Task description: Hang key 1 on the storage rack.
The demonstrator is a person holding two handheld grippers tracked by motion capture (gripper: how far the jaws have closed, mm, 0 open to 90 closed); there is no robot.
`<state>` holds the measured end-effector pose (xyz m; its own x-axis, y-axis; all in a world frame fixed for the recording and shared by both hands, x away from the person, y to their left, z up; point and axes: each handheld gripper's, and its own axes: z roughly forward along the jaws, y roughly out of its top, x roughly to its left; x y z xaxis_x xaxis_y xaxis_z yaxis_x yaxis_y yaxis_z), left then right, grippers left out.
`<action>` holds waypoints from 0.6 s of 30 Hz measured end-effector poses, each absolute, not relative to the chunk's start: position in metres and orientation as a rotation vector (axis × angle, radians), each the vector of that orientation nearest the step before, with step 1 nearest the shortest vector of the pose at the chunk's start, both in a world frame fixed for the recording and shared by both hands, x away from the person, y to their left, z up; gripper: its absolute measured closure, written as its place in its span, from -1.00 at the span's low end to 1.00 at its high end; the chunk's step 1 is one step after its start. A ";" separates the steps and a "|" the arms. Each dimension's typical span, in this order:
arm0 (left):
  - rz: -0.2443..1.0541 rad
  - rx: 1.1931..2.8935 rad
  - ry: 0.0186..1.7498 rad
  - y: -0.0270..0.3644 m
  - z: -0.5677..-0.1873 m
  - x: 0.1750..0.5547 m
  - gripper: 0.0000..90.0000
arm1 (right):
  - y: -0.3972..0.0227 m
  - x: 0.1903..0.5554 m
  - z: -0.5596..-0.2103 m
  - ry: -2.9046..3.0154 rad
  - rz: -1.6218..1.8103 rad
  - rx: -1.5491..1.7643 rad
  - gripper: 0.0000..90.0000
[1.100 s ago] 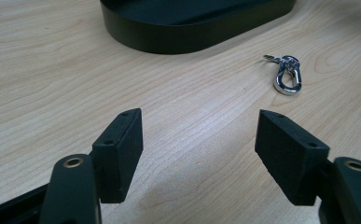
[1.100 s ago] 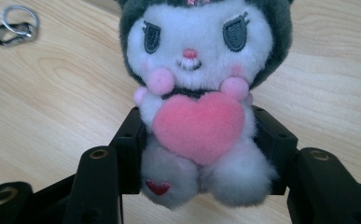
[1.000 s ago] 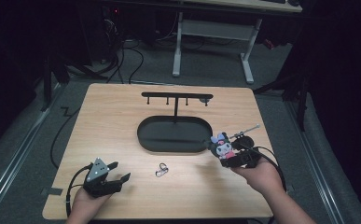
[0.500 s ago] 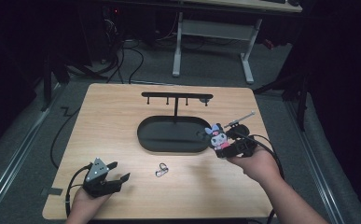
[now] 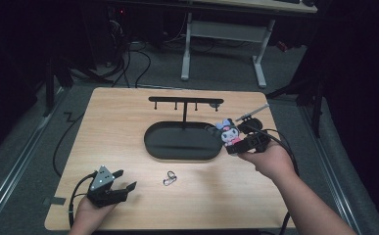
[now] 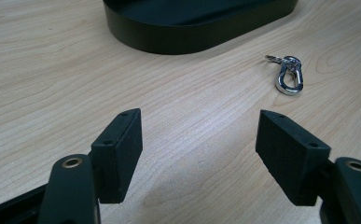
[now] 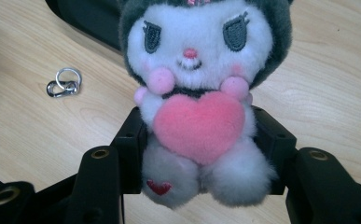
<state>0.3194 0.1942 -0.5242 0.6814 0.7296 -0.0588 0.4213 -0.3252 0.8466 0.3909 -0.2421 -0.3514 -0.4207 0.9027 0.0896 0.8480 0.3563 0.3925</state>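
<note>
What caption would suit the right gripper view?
Black fingers squeeze a plush toy holding a pink heart, above a wooden table.

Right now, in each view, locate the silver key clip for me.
High view: silver key clip lies on the table, just in front of the black oval tray.
Left gripper view: upper right, beyond the open tool.
Right gripper view: left, beside the plush doll.
Shared landmark: the black oval tray.

Three cameras, one table

The high view looks forward and down over the whole table (image 5: 128, 122); both gripper views skim its wood closely, sharing the metal clip (image 6: 289, 77).
</note>
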 end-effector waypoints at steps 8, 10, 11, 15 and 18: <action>0.415 1.964 0.888 0.195 -0.524 0.319 -0.28 | -0.237 0.403 -0.337 2.458 0.589 1.602 0.07; 0.413 1.964 0.887 0.195 -0.524 0.320 -0.28 | -0.235 0.406 -0.333 2.455 0.581 1.599 0.07; 0.413 1.964 0.887 0.195 -0.524 0.320 -0.28 | -0.234 0.407 -0.331 2.450 0.582 1.602 0.07; 0.412 1.963 0.887 0.195 -0.524 0.320 -0.28 | -0.232 0.413 -0.323 2.438 0.578 1.595 0.07; 0.413 1.961 0.887 0.195 -0.524 0.320 -0.28 | -0.232 0.417 -0.317 2.425 0.582 1.597 0.07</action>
<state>0.3198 0.1954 -0.5240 0.6851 0.7258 -0.0624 0.4195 -0.3230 0.8484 0.4167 -0.2316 -0.3173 -0.4068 0.9113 0.0639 0.8409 0.3462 0.4160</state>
